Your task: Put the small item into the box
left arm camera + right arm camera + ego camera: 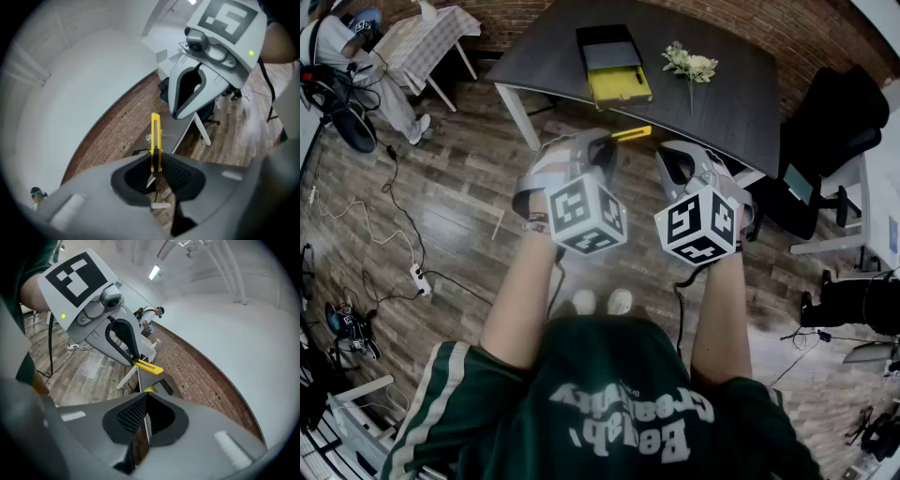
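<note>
While the left gripper (602, 142) pinches the yellow utility knife (630, 133) between its jaws, the carrying step looks to be in hand. The knife hangs by the near edge of the table (731, 103), well short of the open box (614, 56) on the far side. The right gripper (680, 161) is closed on nothing. Next, the left must reach farther — over the box's yellow tray (621, 89) — and let go.

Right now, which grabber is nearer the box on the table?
Left. The left gripper, clamped on the yellow cutter, is straight in front of the box; the right gripper sits further aside.
</note>
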`<state>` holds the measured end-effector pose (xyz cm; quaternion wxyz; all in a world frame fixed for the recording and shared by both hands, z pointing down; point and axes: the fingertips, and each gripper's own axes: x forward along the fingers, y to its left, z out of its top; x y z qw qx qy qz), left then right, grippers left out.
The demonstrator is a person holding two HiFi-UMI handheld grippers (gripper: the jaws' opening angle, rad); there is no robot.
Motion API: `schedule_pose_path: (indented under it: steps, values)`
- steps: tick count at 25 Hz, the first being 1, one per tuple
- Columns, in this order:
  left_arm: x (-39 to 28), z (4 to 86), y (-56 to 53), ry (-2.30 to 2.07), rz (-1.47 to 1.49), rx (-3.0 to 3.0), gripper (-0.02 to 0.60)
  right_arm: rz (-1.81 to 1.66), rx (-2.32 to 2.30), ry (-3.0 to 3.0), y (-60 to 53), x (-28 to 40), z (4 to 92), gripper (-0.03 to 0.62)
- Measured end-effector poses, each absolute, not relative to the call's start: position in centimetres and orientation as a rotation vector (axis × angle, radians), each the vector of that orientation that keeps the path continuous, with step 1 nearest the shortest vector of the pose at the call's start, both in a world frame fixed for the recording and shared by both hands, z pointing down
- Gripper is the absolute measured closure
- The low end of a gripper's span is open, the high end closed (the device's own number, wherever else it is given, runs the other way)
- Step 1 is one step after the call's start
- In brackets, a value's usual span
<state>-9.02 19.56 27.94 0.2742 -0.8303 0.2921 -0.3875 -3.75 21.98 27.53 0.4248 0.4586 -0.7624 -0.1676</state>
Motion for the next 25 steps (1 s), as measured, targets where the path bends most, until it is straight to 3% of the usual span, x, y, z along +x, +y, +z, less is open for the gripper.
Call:
schedule_pose_path:
  steps: [25]
  values:
    - [-8.6,29.2,19.8,0.753,-1.071,-2.219,0.514,-0.409,1.126,-1.908,22.2,-3.7,28.7,0.59]
